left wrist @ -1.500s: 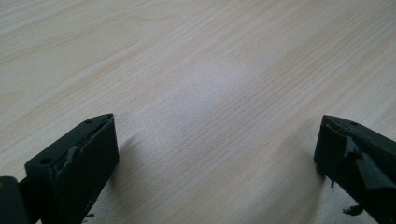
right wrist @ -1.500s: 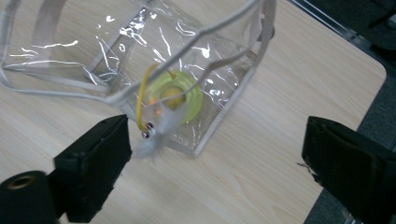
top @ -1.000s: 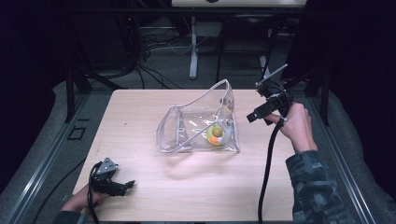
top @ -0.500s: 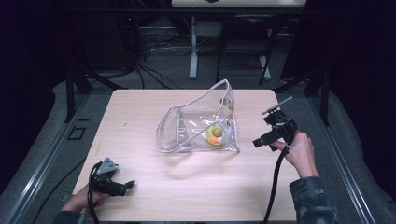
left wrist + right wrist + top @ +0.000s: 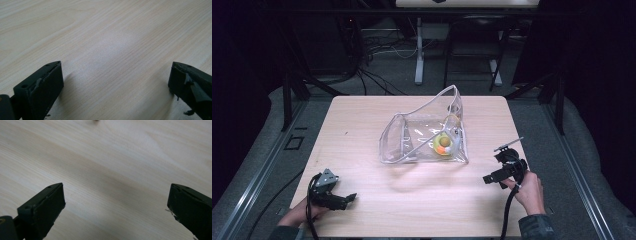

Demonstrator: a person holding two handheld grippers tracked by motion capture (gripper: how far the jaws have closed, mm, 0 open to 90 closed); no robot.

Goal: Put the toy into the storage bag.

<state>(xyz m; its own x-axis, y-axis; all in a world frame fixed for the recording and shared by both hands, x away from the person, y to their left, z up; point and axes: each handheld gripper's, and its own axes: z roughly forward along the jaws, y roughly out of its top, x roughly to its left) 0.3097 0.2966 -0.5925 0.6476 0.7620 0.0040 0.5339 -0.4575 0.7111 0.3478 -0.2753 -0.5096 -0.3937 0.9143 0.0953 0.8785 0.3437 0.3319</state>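
Clear plastic pouch (image 5: pixel 427 137) sits mid worktop (image 5: pixel 362 120), a yellow-orange item (image 5: pixel 442 146) inside near its right end. Left tongs (image 5: pixel 343 200) low at near-left corner, jaws spread wide, empty. Right tongs (image 5: pixel 490 178) near right edge, jaws also wide apart, over bare wood.

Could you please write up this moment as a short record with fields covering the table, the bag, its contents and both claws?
surface: light wooden table
main item: clear plastic bag, near the table's middle, mouth gaping to the left
contents: a small yellow and orange object inside the bag, at its right end; too small to identify
left claw: near the table's front left corner, jaws wide apart, nothing between them
right claw: near the table's front right, right of the bag and apart from it, jaws wide apart, nothing between them
contact: neither claw touches the bag
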